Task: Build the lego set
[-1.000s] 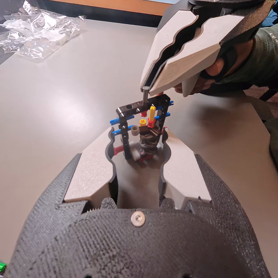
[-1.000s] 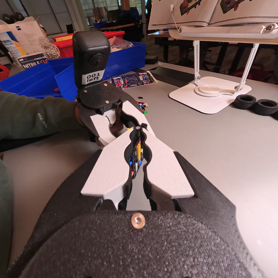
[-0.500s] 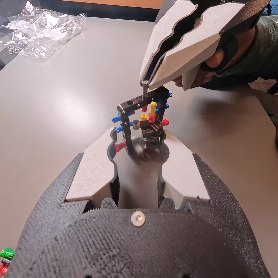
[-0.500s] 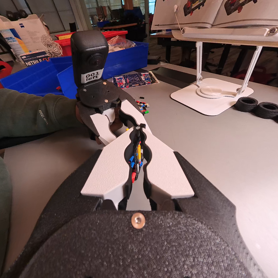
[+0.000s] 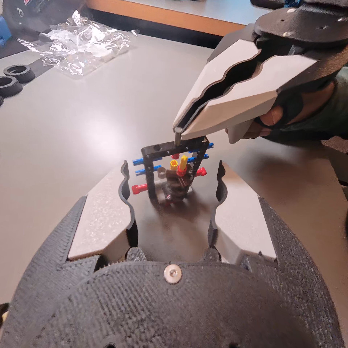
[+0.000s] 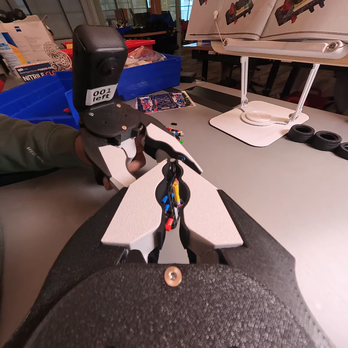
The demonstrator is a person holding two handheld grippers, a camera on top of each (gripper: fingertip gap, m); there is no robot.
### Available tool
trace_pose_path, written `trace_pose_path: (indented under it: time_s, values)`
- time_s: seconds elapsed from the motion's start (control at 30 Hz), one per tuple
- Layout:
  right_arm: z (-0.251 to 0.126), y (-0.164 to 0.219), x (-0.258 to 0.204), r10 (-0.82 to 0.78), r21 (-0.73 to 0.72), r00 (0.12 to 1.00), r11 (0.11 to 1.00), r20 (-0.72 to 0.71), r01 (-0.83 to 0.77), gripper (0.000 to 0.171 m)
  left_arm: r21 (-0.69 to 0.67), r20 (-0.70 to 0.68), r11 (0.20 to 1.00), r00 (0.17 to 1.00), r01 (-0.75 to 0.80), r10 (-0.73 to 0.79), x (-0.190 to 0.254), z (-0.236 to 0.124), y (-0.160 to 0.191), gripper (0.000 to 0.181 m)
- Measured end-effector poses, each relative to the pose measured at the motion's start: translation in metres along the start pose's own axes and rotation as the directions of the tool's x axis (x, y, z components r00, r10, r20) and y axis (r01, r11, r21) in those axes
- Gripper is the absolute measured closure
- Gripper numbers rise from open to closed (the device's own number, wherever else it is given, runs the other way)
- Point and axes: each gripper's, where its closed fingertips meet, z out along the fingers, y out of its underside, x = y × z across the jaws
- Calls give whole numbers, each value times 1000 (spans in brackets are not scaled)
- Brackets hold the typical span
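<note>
table (image 6: 263, 188): grey, glossy | bins (image 6: 37, 98): blue, behind | windows (image 6: 131, 7): daylight

Light is bright and even, from overhead. Beyond the lego assembly (image 5: 170, 175) I note a broad white glare patch on the grey table (image 5: 75, 135). Soft dark shadow pools at the assembly's foot and spreads to its right, under my right gripper (image 5: 178, 130). My left gripper (image 5: 172, 180) has slightly smeared fingers (image 5: 235, 212); the assembly's base is blurred too. Both views bow strongly at the edges: wide-angle distortion. In the right wrist view, windows far behind the assembly (image 6: 174, 199) glow; that background is soft.
</note>
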Motion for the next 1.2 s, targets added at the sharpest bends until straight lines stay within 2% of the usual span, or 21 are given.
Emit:
trace_pose_path:
  time_s: [0.17,0.4,0.67,1.2]
  values:
    - [-1,0,-2,-10,3,1000,1000,-5,10,169,-48,26,998,998,-51,52,-1,9,9,111]
    - [-2,-1,-5,-28,7,1000,1000,7,28,168,-54,-45,995,996,-86,83,4,3,12,112]
    - [-1,1,-15,-76,13,996,997,55,75,168,-59,-191,990,974,-131,118,13,-7,18,112]
    - [-1,1,-18,-101,27,992,995,70,99,168,-36,-227,990,966,-136,125,17,-10,19,113]
